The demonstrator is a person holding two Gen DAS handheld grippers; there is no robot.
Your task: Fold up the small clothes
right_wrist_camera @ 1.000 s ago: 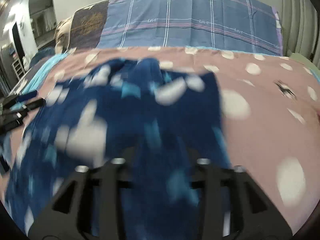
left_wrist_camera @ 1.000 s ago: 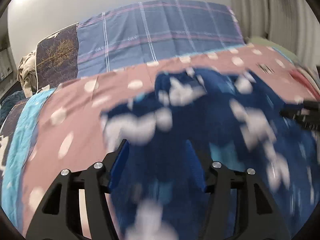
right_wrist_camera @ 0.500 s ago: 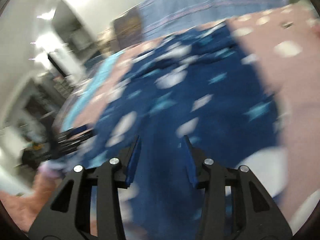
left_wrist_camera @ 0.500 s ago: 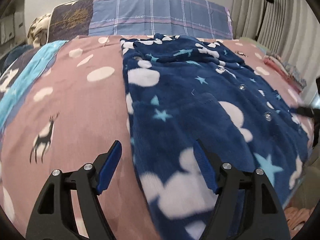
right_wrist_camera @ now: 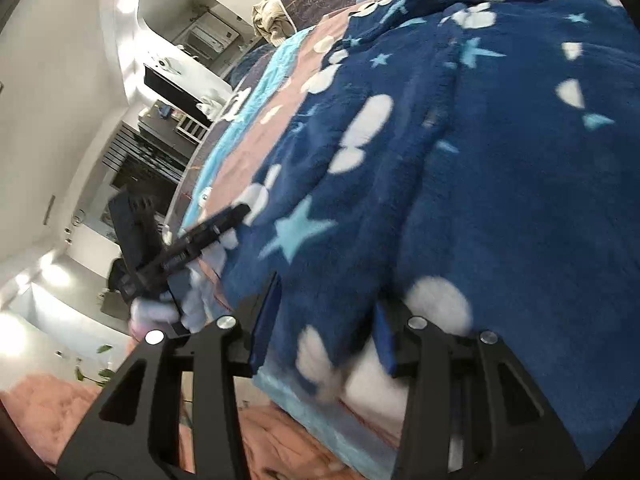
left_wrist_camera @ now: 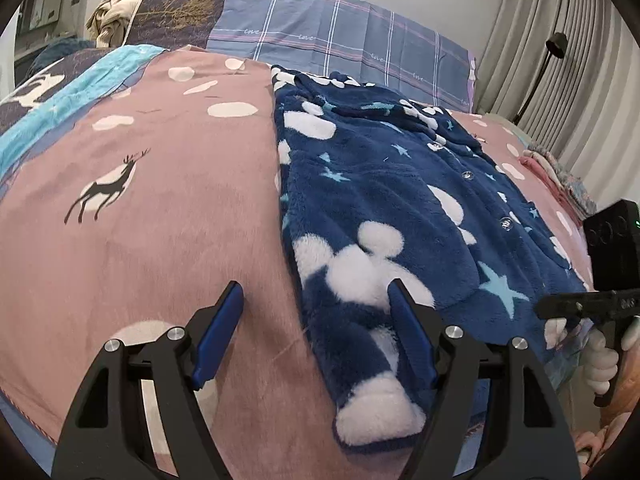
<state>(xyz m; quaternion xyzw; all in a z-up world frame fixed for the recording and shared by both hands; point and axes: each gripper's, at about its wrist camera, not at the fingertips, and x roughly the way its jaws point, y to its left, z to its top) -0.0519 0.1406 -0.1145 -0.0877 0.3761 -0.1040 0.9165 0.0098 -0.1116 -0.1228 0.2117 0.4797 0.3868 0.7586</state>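
Observation:
A dark blue fleece pajama top [left_wrist_camera: 400, 200] with white clouds, pale stars and a row of buttons lies spread flat on the pink spotted bedspread [left_wrist_camera: 140, 240]. My left gripper [left_wrist_camera: 316, 320] is open low over the top's near left corner, with the left side edge between its fingers. The right wrist view shows the top's [right_wrist_camera: 480, 160] near right hem hanging over the bed edge. My right gripper [right_wrist_camera: 326, 328] straddles that hem. Its jaws are closing with fleece between them and are not clamped. Each gripper appears in the other's view: the right gripper [left_wrist_camera: 560, 306] and the left gripper [right_wrist_camera: 224, 224], both held in white-gloved hands.
A blue plaid pillow [left_wrist_camera: 340, 48] and a dark tree-print pillow [left_wrist_camera: 180, 8] stand at the head of the bed. Folded clothes [left_wrist_camera: 560, 176] are stacked at the right edge by the grey curtain [left_wrist_camera: 560, 60]. A pink rug [right_wrist_camera: 48, 412] covers the floor below the bed edge.
The top was blurred and in motion; now it lies flat. Both grippers have come back to its near hem. The left jaws have widened, and the right view has swung left along the bed edge.

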